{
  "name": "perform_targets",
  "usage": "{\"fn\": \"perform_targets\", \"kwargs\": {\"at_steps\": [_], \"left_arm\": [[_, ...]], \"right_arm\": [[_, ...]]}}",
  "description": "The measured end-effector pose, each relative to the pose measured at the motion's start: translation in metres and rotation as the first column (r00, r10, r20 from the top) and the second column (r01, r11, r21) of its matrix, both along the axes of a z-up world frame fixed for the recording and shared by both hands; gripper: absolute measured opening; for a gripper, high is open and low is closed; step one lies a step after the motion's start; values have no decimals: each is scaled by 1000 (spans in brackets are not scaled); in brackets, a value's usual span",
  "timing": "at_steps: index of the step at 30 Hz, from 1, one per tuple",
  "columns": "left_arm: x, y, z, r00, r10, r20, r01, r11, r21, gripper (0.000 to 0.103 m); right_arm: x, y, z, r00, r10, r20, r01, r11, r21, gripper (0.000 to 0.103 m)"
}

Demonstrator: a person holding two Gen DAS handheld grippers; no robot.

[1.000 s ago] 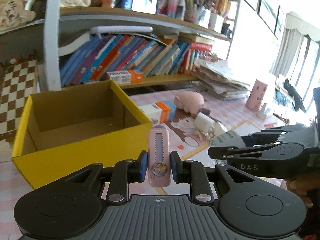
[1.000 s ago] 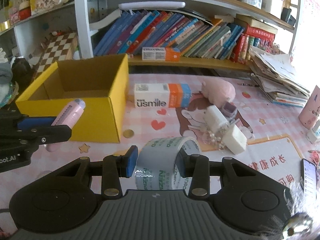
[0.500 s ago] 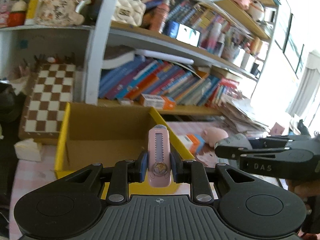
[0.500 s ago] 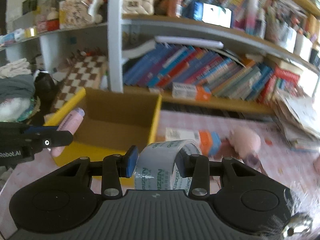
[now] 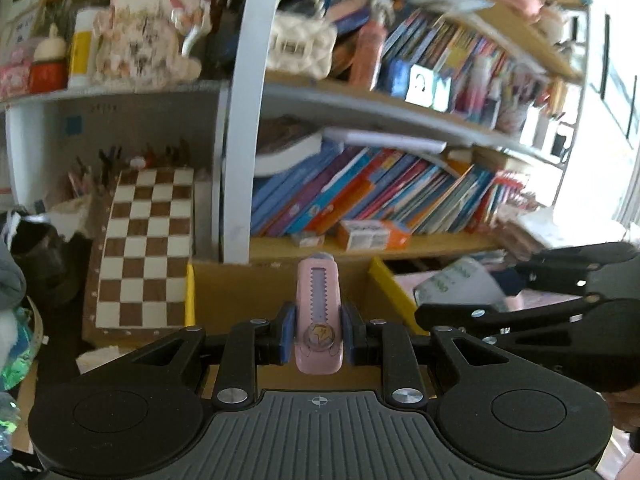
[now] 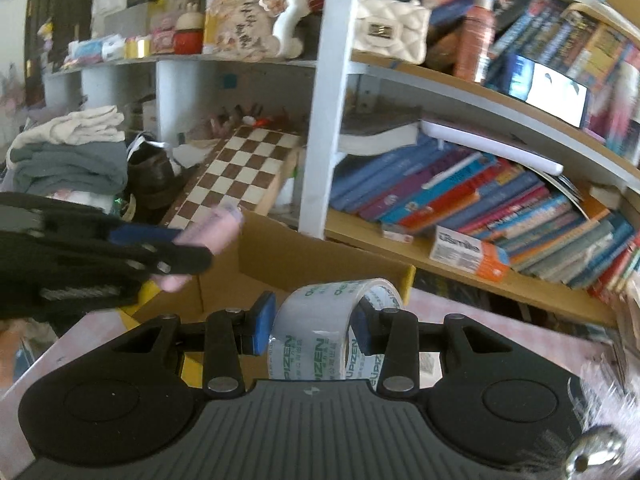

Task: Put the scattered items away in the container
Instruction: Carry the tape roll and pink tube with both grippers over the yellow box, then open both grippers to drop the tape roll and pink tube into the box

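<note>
My left gripper [image 5: 317, 332] is shut on a pink utility knife [image 5: 318, 312] that points forward, raised over the yellow cardboard box [image 5: 384, 284]. My right gripper [image 6: 308, 326] is shut on a roll of clear tape with green print [image 6: 332, 332], also held above the box [image 6: 304, 260]. In the left wrist view the right gripper and its tape roll [image 5: 456, 284] hang at the right, beside the box's right wall. In the right wrist view the left gripper and the pink knife [image 6: 216, 232] reach in from the left over the box's left wall.
A bookshelf with slanted books [image 6: 460, 200] rises right behind the box. A chessboard [image 5: 148, 248] leans at its left, next to folded clothes [image 6: 68, 160]. An orange-and-white toothpaste box [image 6: 468, 250] lies on the lower shelf. The pink tablecloth [image 6: 480, 320] shows at the right.
Both grippers have risen and moved forward toward the shelf with their loads. The box has dropped low in both views, and the scattered table items have left the frame.
</note>
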State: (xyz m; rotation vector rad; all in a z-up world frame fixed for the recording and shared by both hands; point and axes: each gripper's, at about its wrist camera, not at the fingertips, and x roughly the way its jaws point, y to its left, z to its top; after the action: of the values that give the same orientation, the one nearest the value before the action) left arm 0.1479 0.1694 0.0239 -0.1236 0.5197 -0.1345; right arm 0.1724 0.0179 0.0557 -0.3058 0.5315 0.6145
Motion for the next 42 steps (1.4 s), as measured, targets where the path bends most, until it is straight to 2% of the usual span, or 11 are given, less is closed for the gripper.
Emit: {"fn": "perform_targets", "kwargs": {"at_steps": [6, 14, 19, 24, 31, 42], "left_arm": [[19, -3, -20, 998, 15, -56, -13, 999, 44, 23], [37, 1, -42, 991, 33, -128, -20, 995, 95, 23], [47, -2, -58, 983, 12, -182, 15, 989, 148, 23], [52, -7, -70, 974, -2, -227, 44, 982, 183, 23], [57, -7, -77, 966, 1, -257, 46, 983, 178, 23], [63, -7, -85, 958, 5, -287, 45, 985, 167, 23]], "right_arm": [[28, 21, -17, 999, 34, -32, -36, 998, -55, 38], [57, 32, -46, 986, 85, -147, -97, 992, -83, 38], [71, 39, -66, 969, 115, -219, -145, 981, -127, 38], [83, 39, -83, 952, 83, -294, -131, 980, -147, 38], [88, 40, -98, 938, 75, -340, -148, 970, -193, 38], [92, 43, -105, 922, 77, -381, -155, 971, -180, 38]]}}
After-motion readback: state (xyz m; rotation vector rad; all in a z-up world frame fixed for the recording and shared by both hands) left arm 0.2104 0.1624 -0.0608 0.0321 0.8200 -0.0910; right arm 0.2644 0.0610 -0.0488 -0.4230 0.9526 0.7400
